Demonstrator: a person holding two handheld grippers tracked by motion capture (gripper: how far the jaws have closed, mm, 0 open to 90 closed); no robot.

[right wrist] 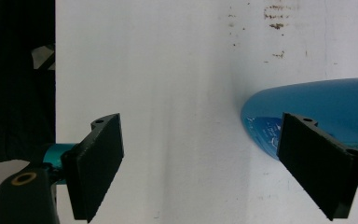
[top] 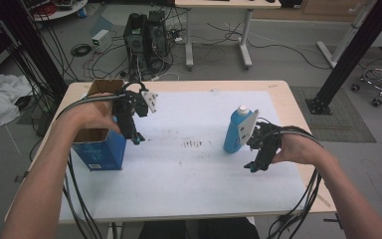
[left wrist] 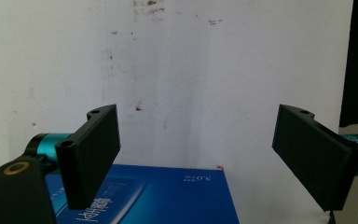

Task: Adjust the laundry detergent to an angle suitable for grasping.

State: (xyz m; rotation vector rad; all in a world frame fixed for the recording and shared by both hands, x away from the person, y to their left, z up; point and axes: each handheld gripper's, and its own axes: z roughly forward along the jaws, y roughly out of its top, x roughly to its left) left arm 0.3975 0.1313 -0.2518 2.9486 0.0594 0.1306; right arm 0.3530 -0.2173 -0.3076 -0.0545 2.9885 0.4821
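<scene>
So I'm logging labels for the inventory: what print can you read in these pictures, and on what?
"5.0", upside down, then unclear characters: blue box, left gripper view.
White print lower on the box: too blurred to read.
Pale marks on the blue bottle: unreadable.
Small label low on the box in the high view: too small.

A white mat (top: 189,169) covers the wooden surface (top: 283,94), with dark specks (top: 194,143) mid-mat. Beyond stand computer towers (top: 146,35) amid cables.

Looking glossy: blue plastic bottle (top: 234,132) at right. Looking printed and smooth: blue cardboard box (top: 101,149) at left. Appearing matt and speckled: white mat (top: 189,169).
</scene>
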